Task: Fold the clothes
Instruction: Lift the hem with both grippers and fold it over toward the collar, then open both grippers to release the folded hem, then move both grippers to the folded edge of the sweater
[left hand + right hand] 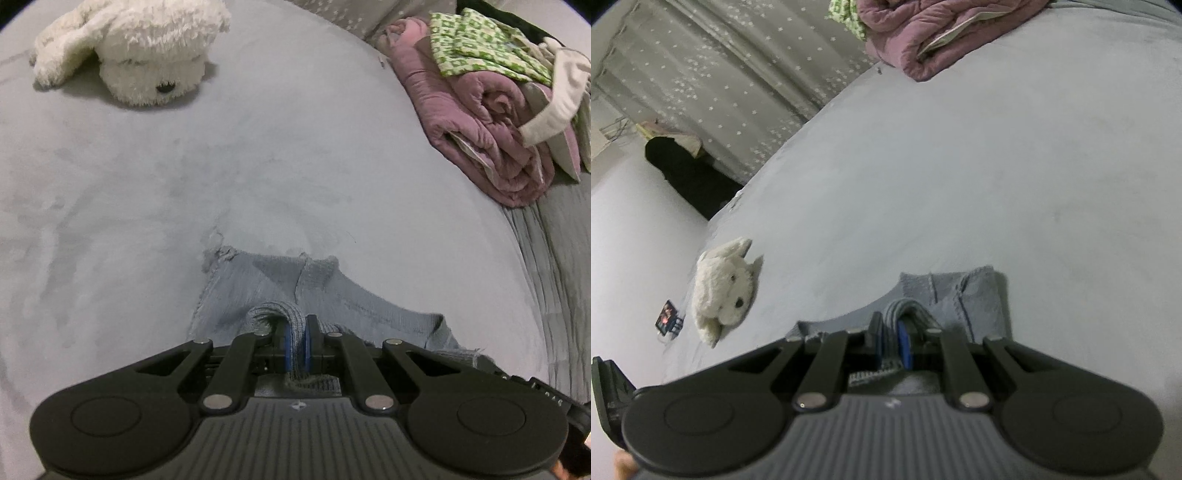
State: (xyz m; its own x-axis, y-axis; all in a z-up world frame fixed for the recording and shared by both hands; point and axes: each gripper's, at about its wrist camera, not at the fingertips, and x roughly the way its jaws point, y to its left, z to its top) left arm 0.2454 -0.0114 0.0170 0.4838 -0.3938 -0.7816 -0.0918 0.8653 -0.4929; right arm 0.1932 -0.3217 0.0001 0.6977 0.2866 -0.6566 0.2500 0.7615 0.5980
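- In the left wrist view, the left claw (295, 341) was squeezed almost shut on a thick ribbed edge of a blue-gray knit garment (258, 291).
- The rest of that garment lay flat on the gray bed (184, 184), just past the claw.
- A white fluffy toy dog (136, 51) lay far back on the bed, on the left side of the view.
- A rolled purple blanket (487, 140) sat at the right, with a green and white patterned cloth (476, 48) on top of it.
- A bit of the other claw's black body showed at the right edge, with tiny white marks on it too small to read.
- A small pale logo sat on the claw's gray body, but it had no letters to read.
- In the right wrist view, the right claw (892, 343) was also pinched nearly shut on a ribbed edge of the same garment (975, 295).
- The garment lay on the bed (960, 166) right in front of the claw.
- The toy dog (726, 288) lay at the left, with a small dark card with a picture (668, 318) beside it.
- A gray curtain with little white stars (738, 74) hung behind the bed.
- The purple blanket (923, 33) sat at the top of the view.
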